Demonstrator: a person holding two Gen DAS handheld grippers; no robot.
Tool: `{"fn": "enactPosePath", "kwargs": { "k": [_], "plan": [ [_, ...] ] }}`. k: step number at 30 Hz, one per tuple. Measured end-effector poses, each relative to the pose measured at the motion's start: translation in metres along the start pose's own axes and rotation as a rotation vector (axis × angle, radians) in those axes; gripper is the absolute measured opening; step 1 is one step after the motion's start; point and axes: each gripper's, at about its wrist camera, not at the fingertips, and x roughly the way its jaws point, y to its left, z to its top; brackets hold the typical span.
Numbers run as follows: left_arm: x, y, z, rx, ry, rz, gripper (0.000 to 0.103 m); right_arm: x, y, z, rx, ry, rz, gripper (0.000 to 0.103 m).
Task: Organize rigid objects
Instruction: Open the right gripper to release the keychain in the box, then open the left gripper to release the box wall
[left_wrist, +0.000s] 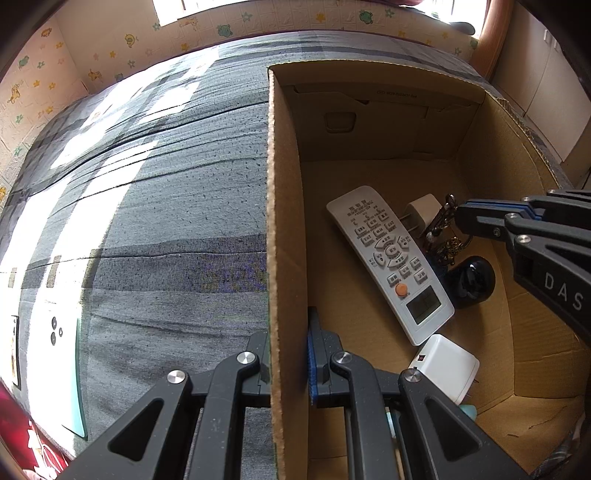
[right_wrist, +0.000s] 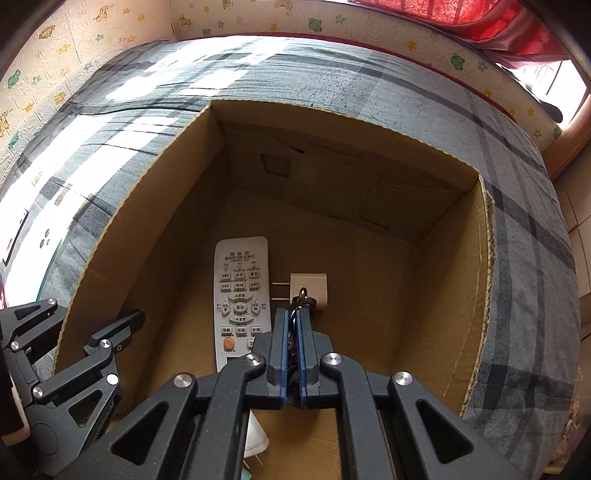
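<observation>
1. The left gripper (left_wrist: 288, 363) is clamped on the left wall of the cardboard box (left_wrist: 284, 206), which stands on a grey checked bed (left_wrist: 155, 229).
2. The right gripper (right_wrist: 294, 325), jaws narrow, pinches a keychain (right_wrist: 302, 299) inside the box.
3. On the box floor, a white remote (right_wrist: 240, 295) lies at nine o'clock of the keychain; a small white plug (right_wrist: 310, 288) lies just beyond it at twelve.
4. A white charger (left_wrist: 448, 365) and a black round object (left_wrist: 474, 282) also lie inside.

box (right_wrist: 476, 288) right half clear, remote (right_wrist: 240, 291) left
</observation>
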Motion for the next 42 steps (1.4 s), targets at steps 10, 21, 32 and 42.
{"fn": "enactPosePath", "kwargs": {
  "k": [10,21,32,42],
  "plan": [
    [0.0,0.0,0.001,0.003,0.0,0.001,0.011,0.004,-0.001,0.001,0.011,0.011,-0.001,0.003],
    [-0.001,-0.001,0.002,0.004,-0.001,0.002,0.011,-0.011,-0.003,0.002,0.017,-0.028,0.009,0.045],
    [-0.002,0.0,0.003,0.003,0.001,-0.002,0.011,-0.037,-0.007,0.005,0.036,-0.075,-0.013,0.073],
    [-0.002,0.001,0.003,0.005,-0.001,0.002,0.011,-0.055,-0.016,0.003,0.073,-0.095,-0.046,0.086]
  ]
}}
